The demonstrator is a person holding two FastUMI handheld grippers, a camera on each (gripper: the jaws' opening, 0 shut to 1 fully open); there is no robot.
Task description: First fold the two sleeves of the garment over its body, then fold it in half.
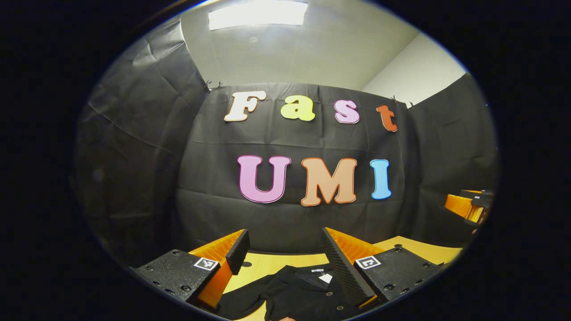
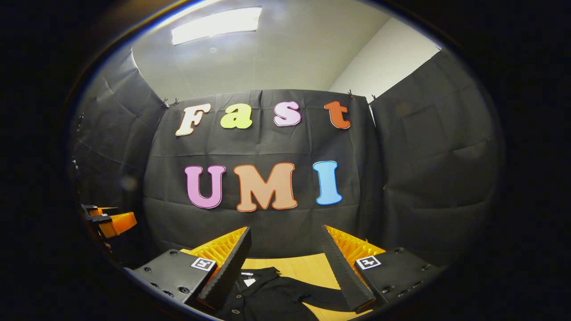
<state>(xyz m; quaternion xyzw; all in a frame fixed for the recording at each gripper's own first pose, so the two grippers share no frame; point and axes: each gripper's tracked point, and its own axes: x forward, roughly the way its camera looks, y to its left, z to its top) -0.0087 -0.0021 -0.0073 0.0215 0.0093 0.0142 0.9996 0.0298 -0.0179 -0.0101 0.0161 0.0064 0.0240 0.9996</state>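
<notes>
A black garment [image 1: 294, 292] with a collar, a white neck tag and a button placket lies flat on the wooden table [image 1: 272, 263]. In the left gripper view my left gripper [image 1: 285, 252] hangs open above its collar end, nothing between the fingers. The right gripper [image 1: 468, 205] shows far off at the right edge. In the right gripper view my right gripper [image 2: 285, 249] is open above the garment [image 2: 276, 294], whose sleeve [image 2: 321, 296] stretches right across the table [image 2: 308, 267]. The left gripper [image 2: 109, 220] appears far off at the left edge.
Black cloth walls close the booth behind and on both sides of the table. A ceiling light [image 1: 256, 13] glows overhead. Bare wood shows beyond the collar toward the back wall.
</notes>
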